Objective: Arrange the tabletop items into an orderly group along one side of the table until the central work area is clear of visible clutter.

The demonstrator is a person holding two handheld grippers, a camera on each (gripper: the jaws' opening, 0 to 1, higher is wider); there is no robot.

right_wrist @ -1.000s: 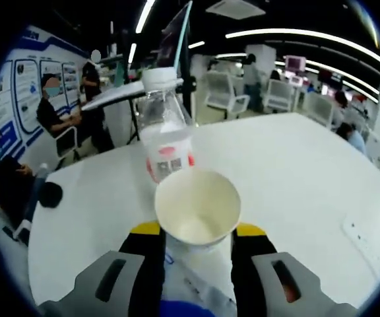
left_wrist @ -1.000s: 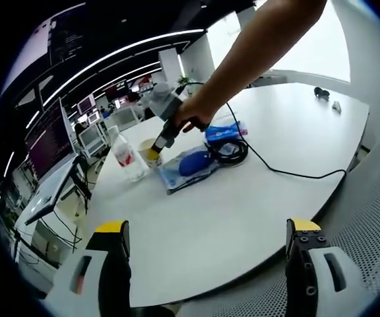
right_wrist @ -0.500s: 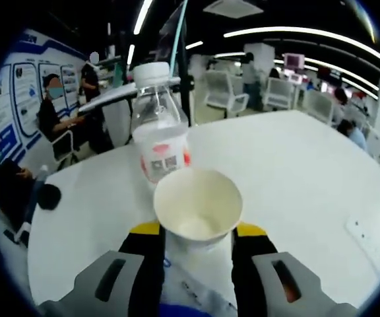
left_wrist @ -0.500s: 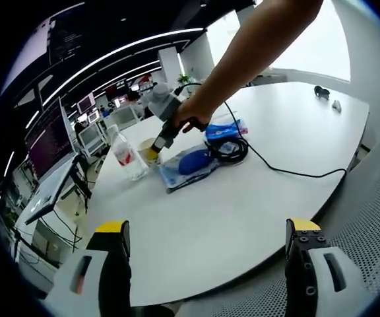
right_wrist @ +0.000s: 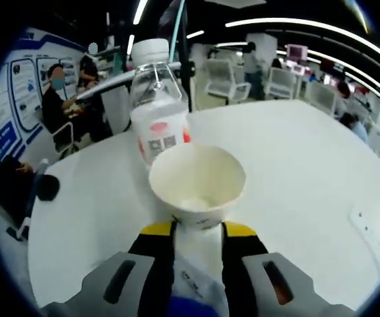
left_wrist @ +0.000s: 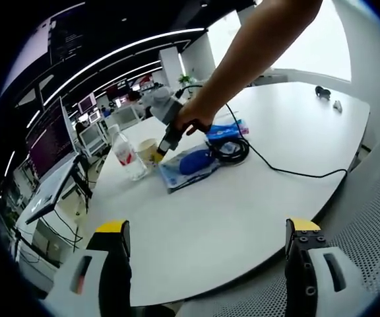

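Paper cup [right_wrist: 196, 183] clamped between right gripper [right_wrist: 198, 228] jaws

Paper cup [right_wrist: 196, 185], in the right gripper [right_wrist: 196, 231], now lifted and nearer the water bottle [right_wrist: 156, 109] than before

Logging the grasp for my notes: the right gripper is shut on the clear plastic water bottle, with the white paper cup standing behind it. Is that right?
Not quite. In the right gripper view, the right gripper is shut on the white paper cup, and the clear plastic water bottle with the red label stands behind it.
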